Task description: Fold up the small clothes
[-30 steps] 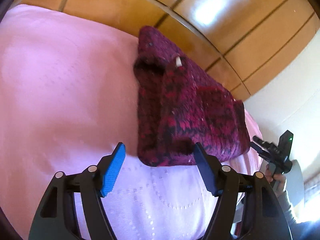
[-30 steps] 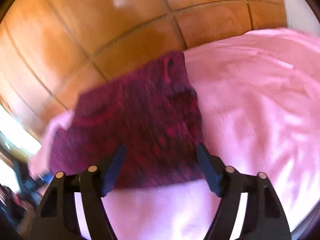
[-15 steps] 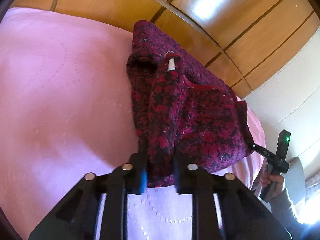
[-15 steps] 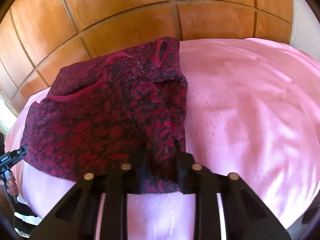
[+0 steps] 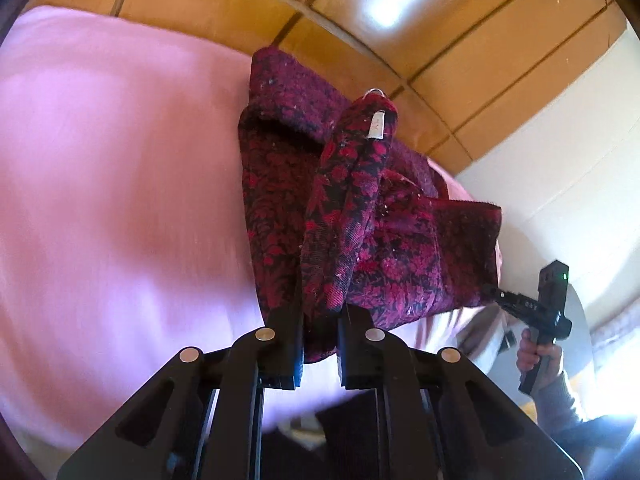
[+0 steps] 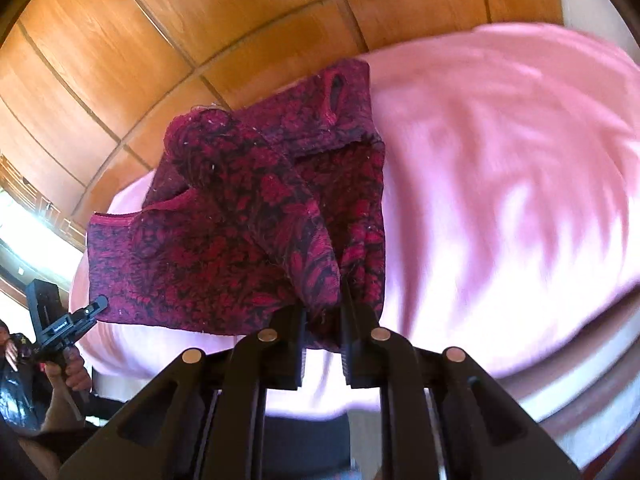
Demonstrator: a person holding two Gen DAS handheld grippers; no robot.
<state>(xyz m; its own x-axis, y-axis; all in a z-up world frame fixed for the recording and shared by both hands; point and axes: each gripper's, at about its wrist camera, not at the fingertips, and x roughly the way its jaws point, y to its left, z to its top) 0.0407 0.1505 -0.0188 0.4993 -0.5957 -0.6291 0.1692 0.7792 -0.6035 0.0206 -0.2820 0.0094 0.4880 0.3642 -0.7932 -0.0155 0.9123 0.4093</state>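
Observation:
A small dark-red floral garment [image 5: 400, 240] lies on a pink bed cover [image 5: 120, 200]. My left gripper [image 5: 320, 332] pinches its near edge. The jaws are still closing, with a raised ridge of cloth between the pads. A white label [image 5: 376, 126] shows at the ridge's far end. In the right wrist view the same garment [image 6: 224, 240] is bunched, and my right gripper [image 6: 322, 328] grips its near corner, jaws also closing on the fabric. Each view shows the other gripper at the garment's far side, the right gripper [image 5: 540, 304] and the left gripper [image 6: 60, 320].
Glossy wooden panels [image 5: 360, 20] rise behind the bed, also seen as wooden panels [image 6: 160, 40]. A white wall [image 5: 560, 140] stands to the right. The pink bed cover [image 6: 500, 200] stretches wide beside the garment. A person's hand [image 5: 536, 356] holds the other gripper.
Both grippers went from wide open to closed on the garment's near edge. The pinched cloth has since been lifted and drawn up, so the garment now bunches into folds.

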